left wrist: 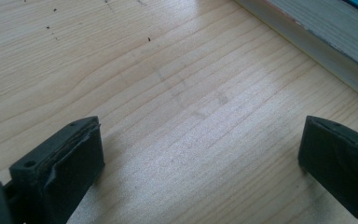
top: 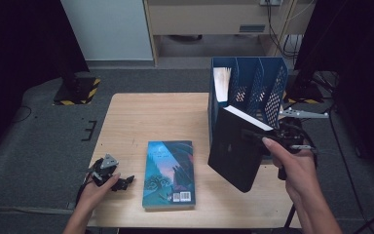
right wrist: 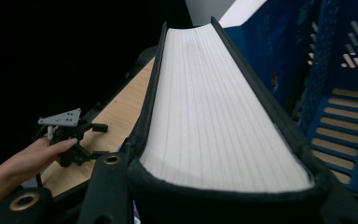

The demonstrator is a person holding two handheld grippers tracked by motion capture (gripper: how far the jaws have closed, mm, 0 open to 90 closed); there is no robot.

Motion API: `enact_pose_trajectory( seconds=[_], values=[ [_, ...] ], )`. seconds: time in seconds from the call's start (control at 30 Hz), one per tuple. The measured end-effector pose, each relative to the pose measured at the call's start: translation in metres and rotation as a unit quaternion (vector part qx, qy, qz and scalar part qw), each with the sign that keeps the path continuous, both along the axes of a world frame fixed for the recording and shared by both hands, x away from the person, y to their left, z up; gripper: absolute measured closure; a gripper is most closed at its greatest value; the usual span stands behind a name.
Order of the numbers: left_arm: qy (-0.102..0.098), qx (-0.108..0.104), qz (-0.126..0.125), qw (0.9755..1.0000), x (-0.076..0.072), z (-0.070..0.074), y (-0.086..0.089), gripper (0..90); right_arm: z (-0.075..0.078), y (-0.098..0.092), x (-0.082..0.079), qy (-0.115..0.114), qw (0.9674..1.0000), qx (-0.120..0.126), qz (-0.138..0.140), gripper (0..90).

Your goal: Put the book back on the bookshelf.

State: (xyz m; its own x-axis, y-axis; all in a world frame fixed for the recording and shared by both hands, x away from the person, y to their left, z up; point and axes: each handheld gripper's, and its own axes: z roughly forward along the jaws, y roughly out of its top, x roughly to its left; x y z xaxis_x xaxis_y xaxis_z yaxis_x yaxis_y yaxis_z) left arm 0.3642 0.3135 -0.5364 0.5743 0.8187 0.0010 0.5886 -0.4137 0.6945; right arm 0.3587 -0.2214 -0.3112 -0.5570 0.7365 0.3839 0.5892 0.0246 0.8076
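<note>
Right gripper view shows black book's (right wrist: 223, 116) page edges.

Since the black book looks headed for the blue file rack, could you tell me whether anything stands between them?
Nothing visible does. The right gripper holds the black book tilted above the table, just in front of the blue file rack. White papers fill its left slot; the others look free.

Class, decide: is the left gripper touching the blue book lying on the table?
Apart. In the left gripper view, the left gripper has wide-open jaws over bare table, and the blue book lies beyond them.
</note>
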Motion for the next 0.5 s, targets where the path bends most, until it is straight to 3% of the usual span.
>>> enact_pose_trajectory(
  seconds=[0.27,0.5],
  values=[
    [-0.001,0.0,0.001,1.0,0.0,0.0,0.0,0.0,0.008,-0.023,-0.003,-0.007,0.9995,0.005,-0.029,53.2],
    [-0.001,0.0,0.002,1.0,0.0,0.0,0.0,0.0,0.023,-0.037,-0.004,-0.017,0.9987,0.01,-0.048,53.2]
  ],
)
